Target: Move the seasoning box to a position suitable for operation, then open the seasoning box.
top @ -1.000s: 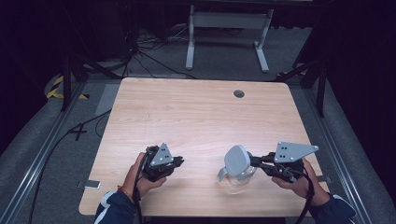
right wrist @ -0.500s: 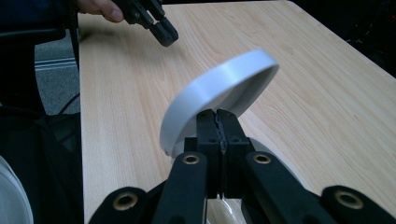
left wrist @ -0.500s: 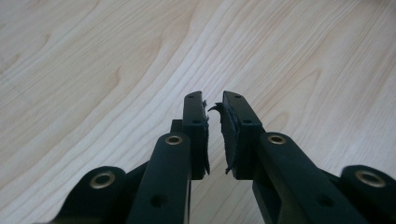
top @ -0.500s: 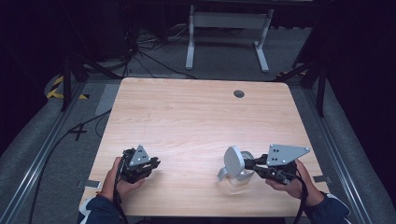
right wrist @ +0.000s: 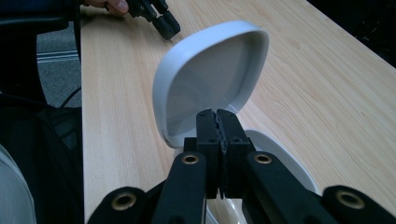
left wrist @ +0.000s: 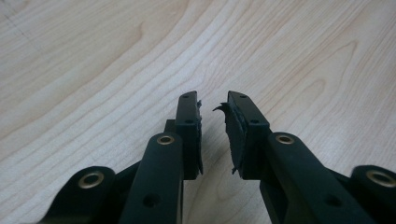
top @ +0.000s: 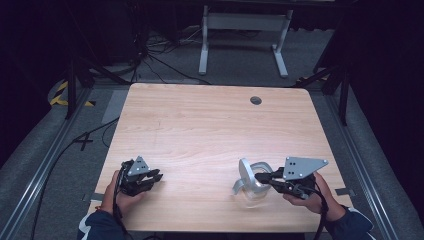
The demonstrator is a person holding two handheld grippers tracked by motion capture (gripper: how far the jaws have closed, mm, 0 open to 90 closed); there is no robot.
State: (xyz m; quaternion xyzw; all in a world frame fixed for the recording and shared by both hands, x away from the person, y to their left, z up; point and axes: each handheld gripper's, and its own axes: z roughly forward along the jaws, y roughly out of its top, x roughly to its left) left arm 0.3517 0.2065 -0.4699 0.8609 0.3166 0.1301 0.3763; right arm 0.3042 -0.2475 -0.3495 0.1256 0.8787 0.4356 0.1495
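Low at the table's [top: 200, 125] near edge, both hands [top: 122, 192] rest

Light wood table [top: 210, 130], one item sitting on it near the front right corner.

The table is showing pale grain, rounded corners and a small round dark grommet [top: 256, 100] near the back edge, right of centre. A white container with a hinged lid [top: 248, 181] is resting on the surface near the front edge, toward the right corner; its lid [right wrist: 210, 79] is standing open, tilted up off the base. Whether the base is sitting fully flat is not clear. The table itself is standing on grey carpeted floor [top: 60, 165], with black cables [top: 100, 131] lying on the floor off its left edge.
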